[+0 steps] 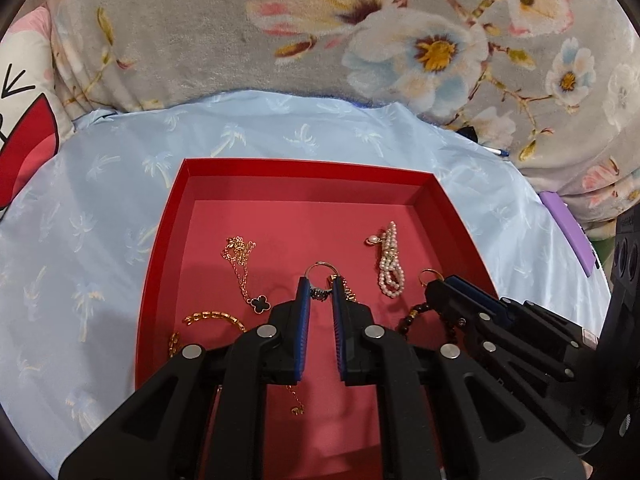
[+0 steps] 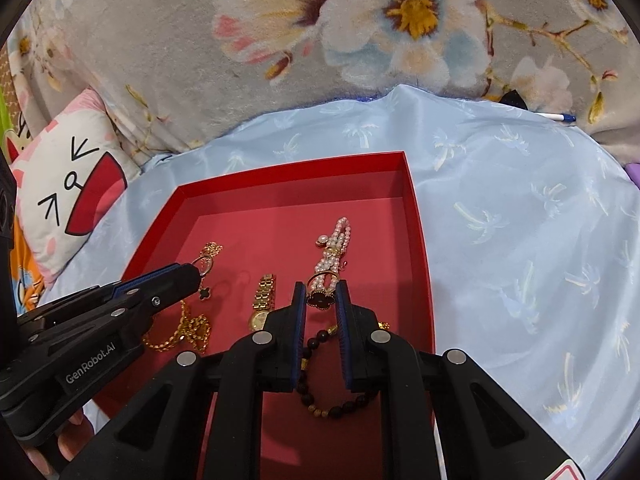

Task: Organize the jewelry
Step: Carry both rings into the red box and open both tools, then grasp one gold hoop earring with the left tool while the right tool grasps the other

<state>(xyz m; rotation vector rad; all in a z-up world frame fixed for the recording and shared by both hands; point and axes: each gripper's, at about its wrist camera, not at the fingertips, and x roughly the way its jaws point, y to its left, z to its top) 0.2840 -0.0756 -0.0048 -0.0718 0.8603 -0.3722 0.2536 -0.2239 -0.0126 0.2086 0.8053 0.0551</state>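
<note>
A red tray [image 1: 160, 236] [image 2: 420, 240] lies on a light blue cloth and holds the jewelry. My left gripper [image 1: 321, 292] [image 2: 198, 270] is shut on a gold ring with a grey stone [image 1: 320, 276] [image 2: 207, 264] and holds it above the tray floor. My right gripper [image 2: 321, 294] [image 1: 434, 280] is shut on a gold ring with a dark clover face [image 2: 321, 290] [image 1: 427, 275]. In the tray lie a pearl bracelet [image 1: 389, 264] [image 2: 334, 248], a gold clover necklace [image 1: 244, 272], a gold watch [image 2: 264, 300], a gold chain [image 1: 216, 318] [image 2: 188, 332] and a dark bead bracelet [image 2: 332, 400] [image 1: 412, 316].
The light blue cloth [image 1: 100, 220] [image 2: 520, 220] surrounds the tray. A grey floral blanket [image 1: 200, 28] rises behind it. A cartoon pillow [image 2: 68, 196] lies at the left. A purple object [image 1: 568, 232] and a pen [image 2: 560, 117] lie at the right.
</note>
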